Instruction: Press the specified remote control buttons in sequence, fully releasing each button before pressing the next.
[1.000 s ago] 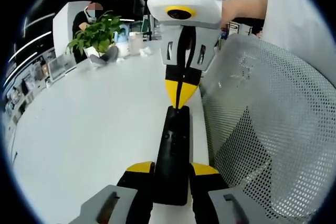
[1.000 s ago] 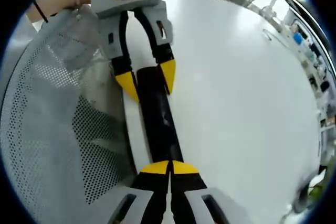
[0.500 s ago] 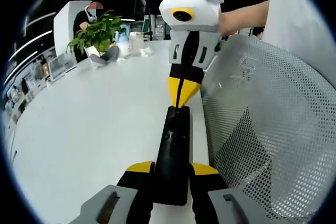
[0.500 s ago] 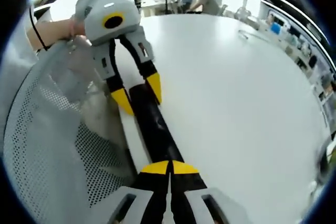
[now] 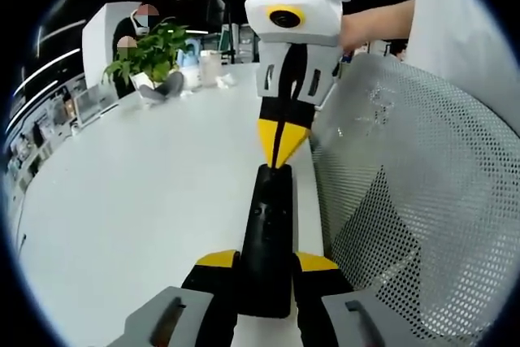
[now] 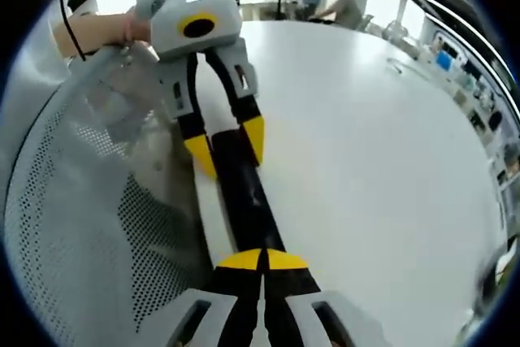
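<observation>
- Landmark = black remote (image 5: 268, 237), a long slim bar lying flat on white table (image 5: 138, 201), right at table edge beside grey mesh chair back (image 5: 422, 201).
- Left gripper (image 5: 266, 264): jaws straddle near end of remote, yellow pads on both sides, clamped on it; reads as the steadying hand.
- Same grip seen from the right gripper view, at far end of remote: left gripper (image 6: 227, 145) with remote (image 6: 248, 201) between its two yellow tips.
- Right gripper (image 6: 262, 259): jaws shut together, tips touching, nothing held; closed tip sits at the near end of the remote in the right gripper view.
- From the left gripper view, right gripper (image 5: 282, 144) comes down from above, closed yellow point meeting the remote's far end.
- Progress: can't tell if tip is pressing a button or just resting; buttons too small/dark to read, no screen or indicator visible. So count of presses done = unknown. Judgement: mid-sequence at best; release + remaining presses probably still to do.
- Surface: table plain, glossy white, bare around remote.
- Room, well beyond remote's far end: potted green plant (image 5: 150, 50), some cups/small items near it, open office w/ shelves; people seated far off past the table (image 6: 390, 168) in the right gripper view.
- Person's bare forearm (image 5: 378, 22) behind right gripper, white sleeve over chair.
</observation>
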{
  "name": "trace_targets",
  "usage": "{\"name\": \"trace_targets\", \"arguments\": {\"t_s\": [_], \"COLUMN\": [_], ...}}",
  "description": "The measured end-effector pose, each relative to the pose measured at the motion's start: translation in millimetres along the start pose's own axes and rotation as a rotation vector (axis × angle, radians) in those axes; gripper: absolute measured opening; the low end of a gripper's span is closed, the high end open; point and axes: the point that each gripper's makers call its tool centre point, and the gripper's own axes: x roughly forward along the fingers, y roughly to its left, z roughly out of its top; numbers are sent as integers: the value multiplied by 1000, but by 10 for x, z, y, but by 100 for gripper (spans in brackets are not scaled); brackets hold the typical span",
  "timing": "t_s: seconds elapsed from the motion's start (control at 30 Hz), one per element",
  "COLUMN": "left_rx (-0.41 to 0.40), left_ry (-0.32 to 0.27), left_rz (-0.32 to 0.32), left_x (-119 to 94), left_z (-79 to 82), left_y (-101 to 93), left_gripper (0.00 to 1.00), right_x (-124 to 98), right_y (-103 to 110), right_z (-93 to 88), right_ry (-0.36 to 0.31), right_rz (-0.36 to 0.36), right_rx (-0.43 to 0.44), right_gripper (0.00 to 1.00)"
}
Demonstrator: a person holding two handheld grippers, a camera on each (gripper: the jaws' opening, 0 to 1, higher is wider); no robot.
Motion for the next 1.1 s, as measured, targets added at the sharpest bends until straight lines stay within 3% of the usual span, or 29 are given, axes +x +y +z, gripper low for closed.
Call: {"name": "trace_targets", "arguments": {"t_s": [0.4,0.8,1.1], "left_rx": [3,-1,0], "left_ry": [2,1,1], "left_rz": [-1,-1,-1], "left_x": [12,17,15], "left_z": [14,16,14], "left_y": [2,6,7], "left_gripper": [25,26,26], "right_x": [31,67,50], "right_y": [6,-2,3], "right_z": [-23,-26,-45], "right_ry": [48,199,175], "right_rz": [27,78,55], "right_rx": [-80,-187,-181], "right_gripper": [0,0,0]}}
